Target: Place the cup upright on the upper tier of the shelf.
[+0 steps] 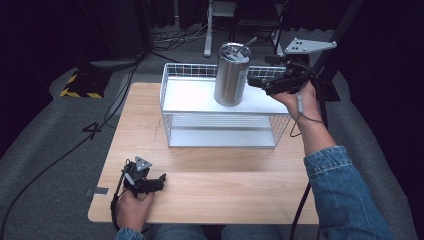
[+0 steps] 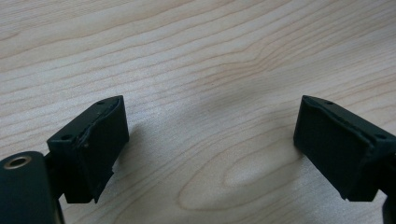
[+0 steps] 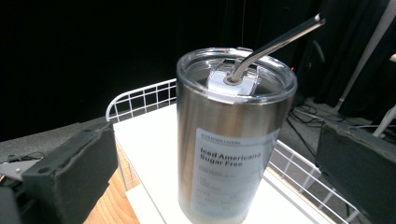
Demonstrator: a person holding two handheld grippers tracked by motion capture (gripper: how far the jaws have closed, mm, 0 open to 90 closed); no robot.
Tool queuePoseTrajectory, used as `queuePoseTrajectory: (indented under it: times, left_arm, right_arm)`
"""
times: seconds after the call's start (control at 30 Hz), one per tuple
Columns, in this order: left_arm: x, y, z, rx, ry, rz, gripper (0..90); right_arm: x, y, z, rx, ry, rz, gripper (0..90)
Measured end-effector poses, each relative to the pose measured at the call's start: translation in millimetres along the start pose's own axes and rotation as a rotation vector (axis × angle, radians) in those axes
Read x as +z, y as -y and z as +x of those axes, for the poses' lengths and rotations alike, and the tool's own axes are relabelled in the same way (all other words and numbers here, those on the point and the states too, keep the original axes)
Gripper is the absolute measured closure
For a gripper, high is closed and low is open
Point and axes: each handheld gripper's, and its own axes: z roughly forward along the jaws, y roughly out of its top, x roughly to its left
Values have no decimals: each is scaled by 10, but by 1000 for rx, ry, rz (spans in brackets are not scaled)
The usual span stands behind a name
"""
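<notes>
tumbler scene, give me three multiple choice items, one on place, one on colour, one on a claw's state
1. Where does the tumbler stand?
A. on the rack's white top
B. on the bare table
C. on the floor

2. What colour is the tumbler's body?
A. red
B. silver
C. green

3. How is the left claw?
A. shut on a straw
B. shut on nothing
C. open over the table

Key: 1 A, the high view shows it upright on the white shelf; 2 B, brushed metal; 3 C, its jaws stand wide apart over wood.
</notes>
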Motion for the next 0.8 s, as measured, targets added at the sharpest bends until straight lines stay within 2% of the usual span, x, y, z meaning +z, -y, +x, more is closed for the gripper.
queuePoseTrajectory:
  times: [0.37,0.67,0.8]
  left_arm:
    - [-1,0,0,1,-1,1,107]
    - [5,-8,2,0,-4,0,107]
    - [7,-9,4,2,-3,0,107]
  right_arm:
    - [-370,131,98,-18,17,-8,0]
    - [-712,404,165,-19,57,3,0]
    - [-794,496,176,-18,70,9,0]
